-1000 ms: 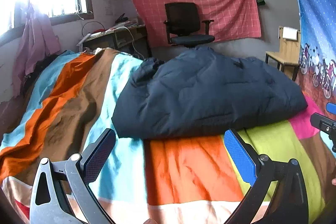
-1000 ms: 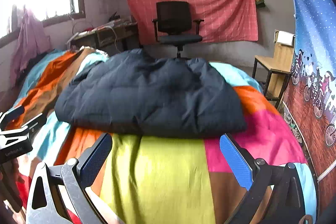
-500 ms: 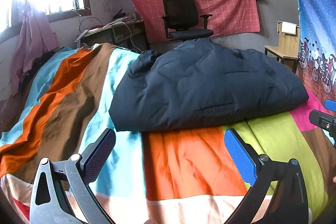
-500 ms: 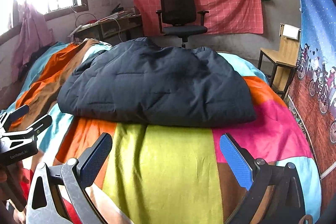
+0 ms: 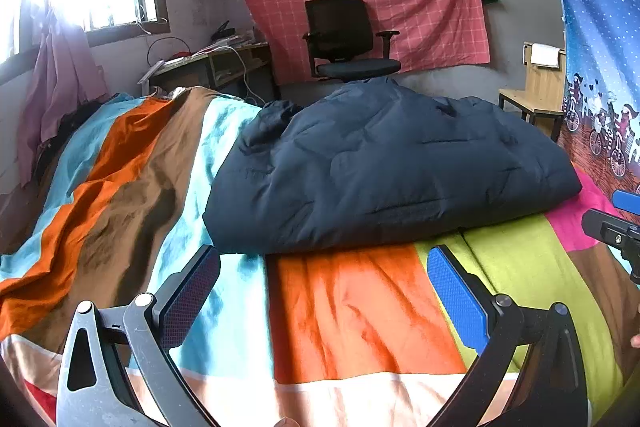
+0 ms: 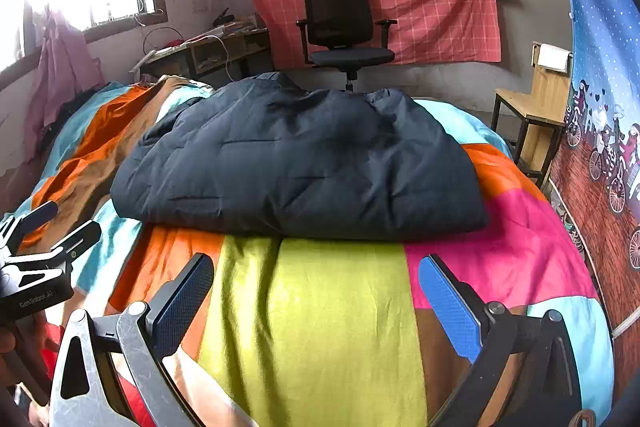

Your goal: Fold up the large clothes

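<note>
A dark navy quilted jacket point(image 5: 384, 167) lies folded in a thick bundle on a bed with a colourful striped cover point(image 5: 352, 311). It also shows in the right wrist view point(image 6: 304, 163). My left gripper point(image 5: 322, 287) is open and empty, hovering above the orange stripe just short of the jacket's near edge. My right gripper point(image 6: 316, 291) is open and empty above the green stripe, also short of the jacket's near edge. Each gripper shows at the edge of the other's view: the right one point(image 5: 616, 231), the left one point(image 6: 40, 251).
A black office chair point(image 5: 344, 39) stands beyond the bed before a red checked cloth on the wall. A cluttered desk point(image 5: 208, 63) is at the back left under the window. A wooden chair point(image 6: 532, 107) stands at the right by a blue printed hanging.
Both grippers have risen and tilted a little, so the jacket sits lower in both views. The jacket has not moved. Both grippers stay open.
</note>
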`<state>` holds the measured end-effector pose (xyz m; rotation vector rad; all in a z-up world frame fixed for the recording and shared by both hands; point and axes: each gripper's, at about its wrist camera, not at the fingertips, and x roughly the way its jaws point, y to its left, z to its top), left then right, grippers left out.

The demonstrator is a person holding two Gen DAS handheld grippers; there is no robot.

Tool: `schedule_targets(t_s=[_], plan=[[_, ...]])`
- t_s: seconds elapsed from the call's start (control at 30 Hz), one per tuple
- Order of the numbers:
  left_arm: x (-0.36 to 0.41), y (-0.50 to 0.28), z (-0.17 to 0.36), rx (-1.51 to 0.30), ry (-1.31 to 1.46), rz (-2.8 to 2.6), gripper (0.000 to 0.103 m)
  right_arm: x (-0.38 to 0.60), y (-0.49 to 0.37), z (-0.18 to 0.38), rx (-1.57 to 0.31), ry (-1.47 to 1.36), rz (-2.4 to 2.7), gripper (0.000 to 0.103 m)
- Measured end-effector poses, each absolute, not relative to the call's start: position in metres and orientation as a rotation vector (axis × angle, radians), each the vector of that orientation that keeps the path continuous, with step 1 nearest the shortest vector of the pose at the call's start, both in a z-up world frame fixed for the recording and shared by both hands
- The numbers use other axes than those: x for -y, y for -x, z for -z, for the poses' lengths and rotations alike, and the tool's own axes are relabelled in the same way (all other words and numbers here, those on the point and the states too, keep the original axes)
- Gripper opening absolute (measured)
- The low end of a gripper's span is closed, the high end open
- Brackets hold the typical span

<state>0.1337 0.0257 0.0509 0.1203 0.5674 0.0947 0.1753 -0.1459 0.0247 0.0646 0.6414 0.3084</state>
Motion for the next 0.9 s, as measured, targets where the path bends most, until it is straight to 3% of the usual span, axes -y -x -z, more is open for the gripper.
schedule_targets(t_s=[0.9], plan=[[-0.0258,-0.1352,-0.0511,-0.572,-0.112,-0.090,0.102,0.1450,-0.1750,-0.0249,-0.642,-0.068,-0.308,0.103]])
